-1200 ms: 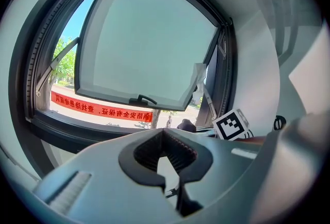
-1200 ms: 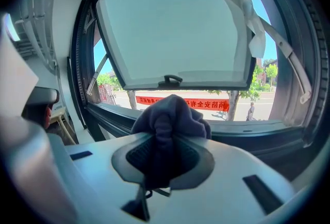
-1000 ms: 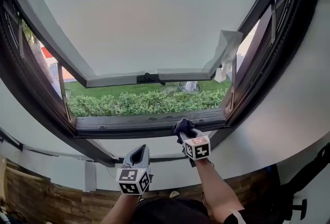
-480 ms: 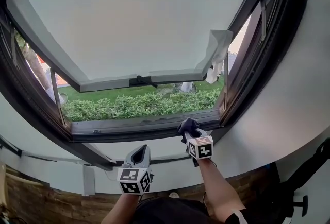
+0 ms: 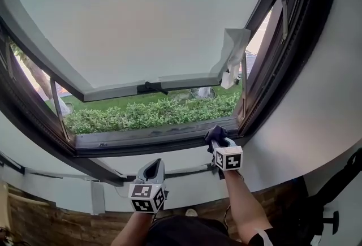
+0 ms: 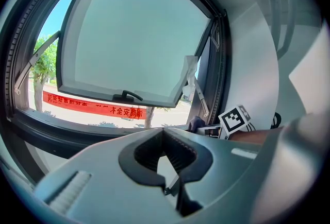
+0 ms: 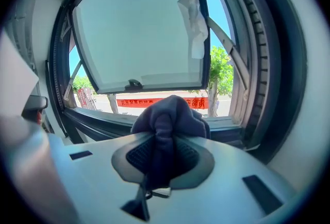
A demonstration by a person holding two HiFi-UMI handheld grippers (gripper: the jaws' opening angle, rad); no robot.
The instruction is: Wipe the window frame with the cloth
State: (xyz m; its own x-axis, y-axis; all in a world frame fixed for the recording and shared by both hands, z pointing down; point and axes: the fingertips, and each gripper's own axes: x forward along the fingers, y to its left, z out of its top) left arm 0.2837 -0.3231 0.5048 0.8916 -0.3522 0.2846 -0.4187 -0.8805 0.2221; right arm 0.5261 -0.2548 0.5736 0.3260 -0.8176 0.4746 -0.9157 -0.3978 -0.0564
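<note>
right claw (image 5: 219, 146) pinches the dark cloth (image 5: 213, 134), bunched forward to rub the window frame (image 5: 141, 138) at its lower right corner; left claw (image 5: 153, 167) hangs below, closed, empty.

The dark frame (image 5: 141, 140) has, on its bottom rail below the tilted-out sash (image 5: 141, 30), only the bunched dark cloth (image 5: 214, 134), which sits against the rail's right end, just beside the corner.
</note>
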